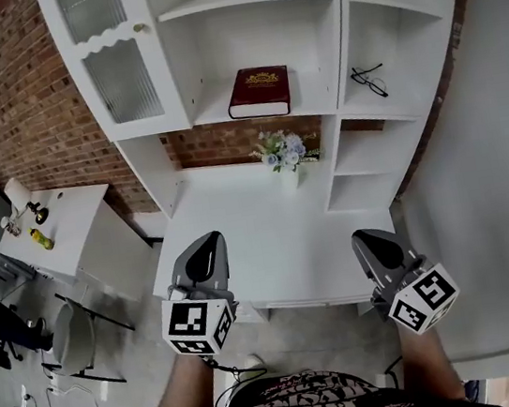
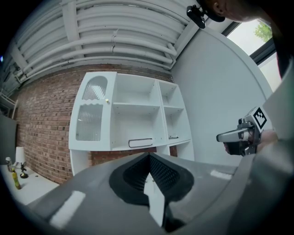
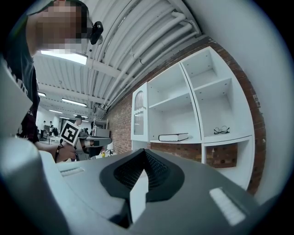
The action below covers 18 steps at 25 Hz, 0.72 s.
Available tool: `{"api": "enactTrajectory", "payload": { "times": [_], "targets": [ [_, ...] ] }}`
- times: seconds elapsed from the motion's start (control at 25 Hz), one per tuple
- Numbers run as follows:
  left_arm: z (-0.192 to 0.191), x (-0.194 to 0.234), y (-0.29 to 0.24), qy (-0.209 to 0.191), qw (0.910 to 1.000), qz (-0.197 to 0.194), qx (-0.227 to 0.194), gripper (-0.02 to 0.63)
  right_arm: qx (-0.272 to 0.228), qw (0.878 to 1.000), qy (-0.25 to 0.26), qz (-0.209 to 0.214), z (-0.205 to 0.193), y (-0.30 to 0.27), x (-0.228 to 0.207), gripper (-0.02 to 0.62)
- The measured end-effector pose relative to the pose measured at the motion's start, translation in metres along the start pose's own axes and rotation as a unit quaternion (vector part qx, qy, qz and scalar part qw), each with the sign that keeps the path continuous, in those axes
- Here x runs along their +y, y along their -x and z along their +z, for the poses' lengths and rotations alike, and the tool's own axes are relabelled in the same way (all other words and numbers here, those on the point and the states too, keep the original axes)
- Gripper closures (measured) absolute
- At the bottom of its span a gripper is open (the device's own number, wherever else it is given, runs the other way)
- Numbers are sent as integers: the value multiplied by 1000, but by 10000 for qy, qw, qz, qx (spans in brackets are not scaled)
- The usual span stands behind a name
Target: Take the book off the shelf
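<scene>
**Head view.** Dark red book (image 1: 259, 91) with gold cover ornament, lying flat in the middle compartment of the white shelf unit (image 1: 248, 0). Sits toward the right of that compartment, touched by nothing. Glasses (image 1: 369, 80) in the next compartment to the right. Glass-fronted door (image 1: 116, 71) on the left of the unit; brick wall (image 1: 9, 83) behind. Vase of flowers (image 1: 286, 157) at the far edge of the white desk (image 1: 241, 238), below the book. Left tool (image 1: 204, 248) and right tool (image 1: 374, 244) held over the desk's near edge, well apart from each other and from the book. Small side table (image 1: 73, 225) further left.

**Left gripper view.** Left tool (image 2: 149, 158) with jaws pressed together to a point, nothing between them. Book (image 2: 140, 142) seen edge-on, far off on its shelf, just above the jaw tips in the picture. Glasses (image 2: 173, 137) to its right. Right tool (image 2: 239, 136) at the right margin.

**Right gripper view.** Right tool (image 3: 144, 153) likewise closed tip to tip and empty. Book (image 3: 173, 137) flat on the shelf beyond; glasses (image 3: 222, 130) in the right compartment. Left tool (image 3: 85, 137) at left.
</scene>
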<state>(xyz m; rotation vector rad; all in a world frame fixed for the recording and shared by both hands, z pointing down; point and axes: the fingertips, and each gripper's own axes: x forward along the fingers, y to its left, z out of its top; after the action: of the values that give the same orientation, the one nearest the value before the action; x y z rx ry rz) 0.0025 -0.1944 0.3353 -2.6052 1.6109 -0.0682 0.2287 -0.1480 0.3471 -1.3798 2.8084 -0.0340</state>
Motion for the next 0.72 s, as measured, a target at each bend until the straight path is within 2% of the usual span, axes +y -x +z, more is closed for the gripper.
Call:
{"api": "enactTrajectory", "payload": {
  "times": [0.36,0.72],
  "targets": [
    [-11,17,-36,-46,9997,-228,34,606,-35,9998,-20,-189,-5,-31,-23,566],
    [-7,77,-99,-44,9987,-489,-99,606,-30,9990,55,-435,5,-110,-43,566]
  ]
}}
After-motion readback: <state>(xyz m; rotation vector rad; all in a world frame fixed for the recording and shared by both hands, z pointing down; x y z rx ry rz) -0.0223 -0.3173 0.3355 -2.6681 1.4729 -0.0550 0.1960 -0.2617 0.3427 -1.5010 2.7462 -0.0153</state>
